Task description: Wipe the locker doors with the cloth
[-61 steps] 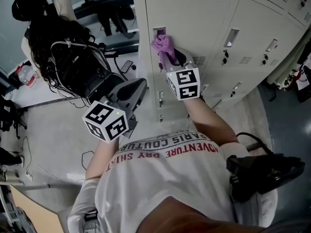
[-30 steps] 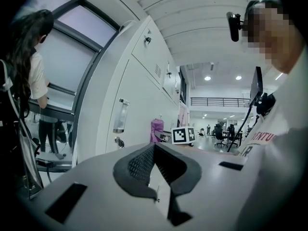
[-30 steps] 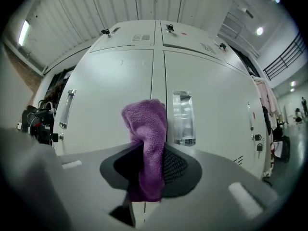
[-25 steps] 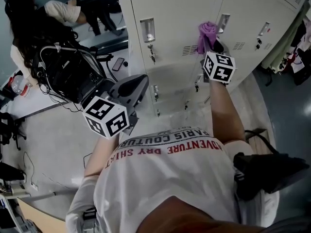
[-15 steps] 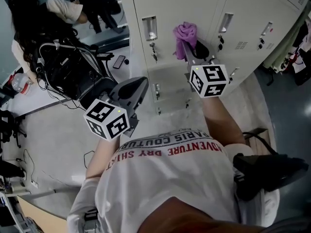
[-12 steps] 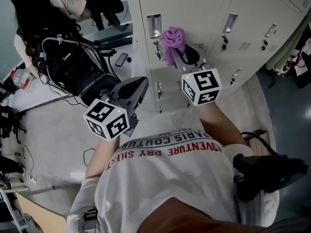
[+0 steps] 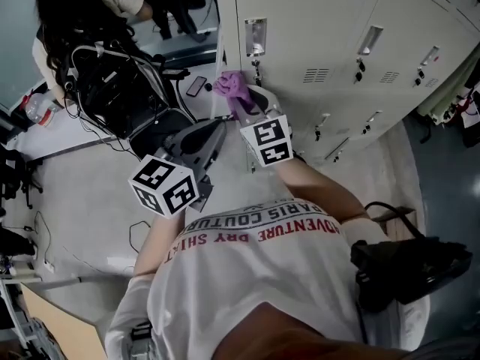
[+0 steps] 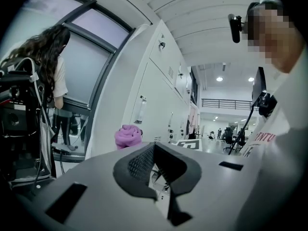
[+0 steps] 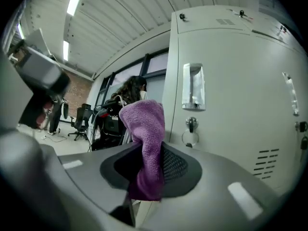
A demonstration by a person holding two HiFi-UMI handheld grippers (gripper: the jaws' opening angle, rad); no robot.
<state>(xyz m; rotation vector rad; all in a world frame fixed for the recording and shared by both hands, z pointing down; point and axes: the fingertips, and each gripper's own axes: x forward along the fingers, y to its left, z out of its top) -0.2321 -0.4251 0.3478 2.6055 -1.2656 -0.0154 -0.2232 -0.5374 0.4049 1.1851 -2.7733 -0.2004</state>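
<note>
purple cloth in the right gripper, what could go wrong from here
1. The purple cloth is pinched only by a narrow fold in the right gripper, so pressing it hard on a door might pull it out of the jaws.
2. A key on a ring sticks out of the locker door; the loose cloth end could snag on it.

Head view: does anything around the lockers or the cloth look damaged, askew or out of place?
Nothing stands out. The locker doors look shut and undamaged. The purple cloth is pinched upright in the right tongs, near the leftmost door's edge. Whether it touches the metal cannot be told.
</note>
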